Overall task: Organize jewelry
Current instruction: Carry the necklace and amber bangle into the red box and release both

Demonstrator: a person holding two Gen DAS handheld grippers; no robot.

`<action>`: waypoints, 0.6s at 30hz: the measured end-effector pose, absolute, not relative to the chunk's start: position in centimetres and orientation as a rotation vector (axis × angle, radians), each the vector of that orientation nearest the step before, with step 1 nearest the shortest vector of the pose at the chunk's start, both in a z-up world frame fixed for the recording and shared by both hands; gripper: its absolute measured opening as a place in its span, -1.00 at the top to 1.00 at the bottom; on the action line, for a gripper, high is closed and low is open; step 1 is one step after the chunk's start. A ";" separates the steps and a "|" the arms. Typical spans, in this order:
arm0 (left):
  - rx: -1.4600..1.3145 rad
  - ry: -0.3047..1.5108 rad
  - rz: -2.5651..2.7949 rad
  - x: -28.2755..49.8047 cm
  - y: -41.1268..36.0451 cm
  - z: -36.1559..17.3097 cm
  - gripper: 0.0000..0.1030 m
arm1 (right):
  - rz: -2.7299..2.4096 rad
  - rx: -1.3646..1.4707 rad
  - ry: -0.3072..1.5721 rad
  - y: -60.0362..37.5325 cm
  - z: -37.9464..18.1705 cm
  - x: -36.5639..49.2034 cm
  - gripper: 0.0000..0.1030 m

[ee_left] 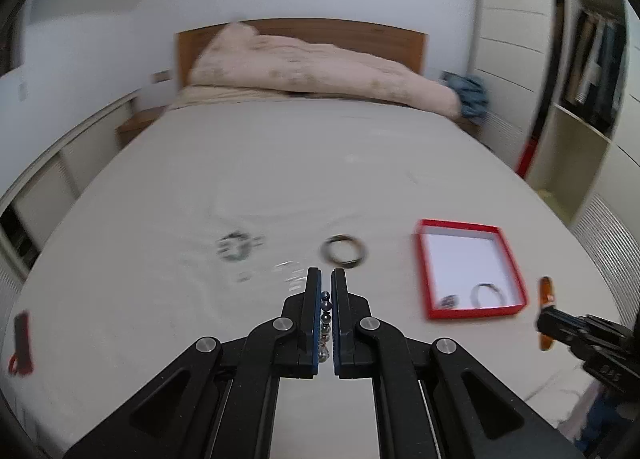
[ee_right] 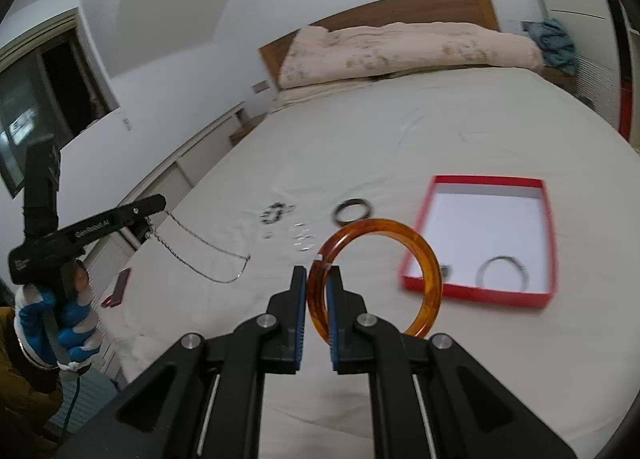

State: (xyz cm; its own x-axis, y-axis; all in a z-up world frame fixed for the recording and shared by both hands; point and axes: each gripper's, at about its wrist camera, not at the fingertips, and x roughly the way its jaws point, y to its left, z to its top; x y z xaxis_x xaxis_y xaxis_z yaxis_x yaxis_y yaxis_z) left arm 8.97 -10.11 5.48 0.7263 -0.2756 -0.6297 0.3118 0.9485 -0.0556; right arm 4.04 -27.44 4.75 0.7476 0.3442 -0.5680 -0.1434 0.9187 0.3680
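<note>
**Both claws loaded, box partly filled**

Left claw (ee_left: 326, 279): clenched on a beaded chain (ee_left: 325, 319), beads pinched between the blue pads. From the right wrist view the rest of that chain (ee_right: 208, 255) hangs off the claw in a loop, clear of the bed.

Right claw (ee_right: 318, 275): clenched on an amber bangle (ee_right: 374, 279), pads on its left rim, ring standing upright and tilted slightly, held in the air in front of the box. Gloved hand (ee_right: 60, 319) on the left handle is visible at frame edge.

Outward from there:
- Red box (ee_right: 544, 239) sits open on the bed (ee_left: 280, 163), right of both claws. Inside: a silver bangle (ee_right: 503, 273) and a small dark piece (ee_right: 445, 270) near the front wall; too small to identify.
- On the sheet, left of the box: a dark ring bangle (ee_left: 344, 251), a dark beaded bracelet (ee_left: 236, 247), and a scatter of small shiny bits (ee_left: 292, 273); blurred, can't tell what they are.
- Red phone-like thing (ee_left: 22, 343) at the bed's left edge, not part of the job as far as I can tell.

Progress, my read: two pieces boxed, two in hand and not yet placed, at least three lots on the sheet. Roughly a third through. Next logical drop is the amber bangle, since it's closest to the box; the dangling chain may snag or swing.
</note>
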 end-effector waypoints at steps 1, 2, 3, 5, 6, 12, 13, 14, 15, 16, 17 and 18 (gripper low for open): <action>0.062 0.687 -0.350 9.5 -11.8 5.6 0.92 | 0.253 0.314 0.680 -28.7 4.6 4.4 0.83; 0.072 0.686 -0.385 10.4 -14.1 5.8 0.92 | 0.240 0.314 0.682 -29.7 4.5 4.7 0.83; 0.076 0.683 -0.403 10.8 -15.3 6.0 0.92 | 0.224 0.312 0.685 -30.8 4.4 5.2 0.83; 0.083 0.670 -0.455 12.4 -19.0 6.5 0.92 | 0.192 0.307 0.689 -33.2 4.1 6.4 0.83; 0.083 0.665 -0.476 13.1 -20.6 6.7 0.92 | 0.179 0.306 0.691 -34.2 4.0 7.0 0.83; 0.128 0.645 -0.570 18.0 -30.0 6.4 0.92 | 0.125 0.307 0.706 -39.7 2.2 12.2 0.83; 0.139 0.648 -0.577 18.8 -31.3 5.9 0.92 | 0.122 0.311 0.708 -40.4 1.7 13.1 0.83; 0.153 0.654 -0.583 19.6 -32.7 5.1 0.92 | 0.118 0.314 0.712 -41.1 1.2 14.0 0.83; 0.165 0.660 -0.586 20.2 -33.8 4.4 0.92 | 0.117 0.318 0.715 -41.6 0.8 14.8 0.83; 0.175 0.673 -0.588 20.8 -34.8 3.5 0.92 | 0.117 0.321 0.719 -42.0 0.2 15.6 0.83; 0.187 0.692 -0.586 21.4 -35.7 2.3 0.92 | 0.119 0.324 0.723 -42.4 -0.4 16.3 0.83; 0.198 0.708 -0.584 21.7 -36.3 1.3 0.92 | 0.122 0.329 0.731 -42.8 -1.1 17.1 0.83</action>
State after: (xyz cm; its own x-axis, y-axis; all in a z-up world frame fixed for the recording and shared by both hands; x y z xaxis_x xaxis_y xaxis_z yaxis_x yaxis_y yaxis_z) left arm 21.72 -36.29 1.31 0.6091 -0.4366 -0.6621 0.5665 0.8238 -0.0221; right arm 17.13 -42.79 -1.14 0.7403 0.2230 -0.6342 0.0042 0.9418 0.3360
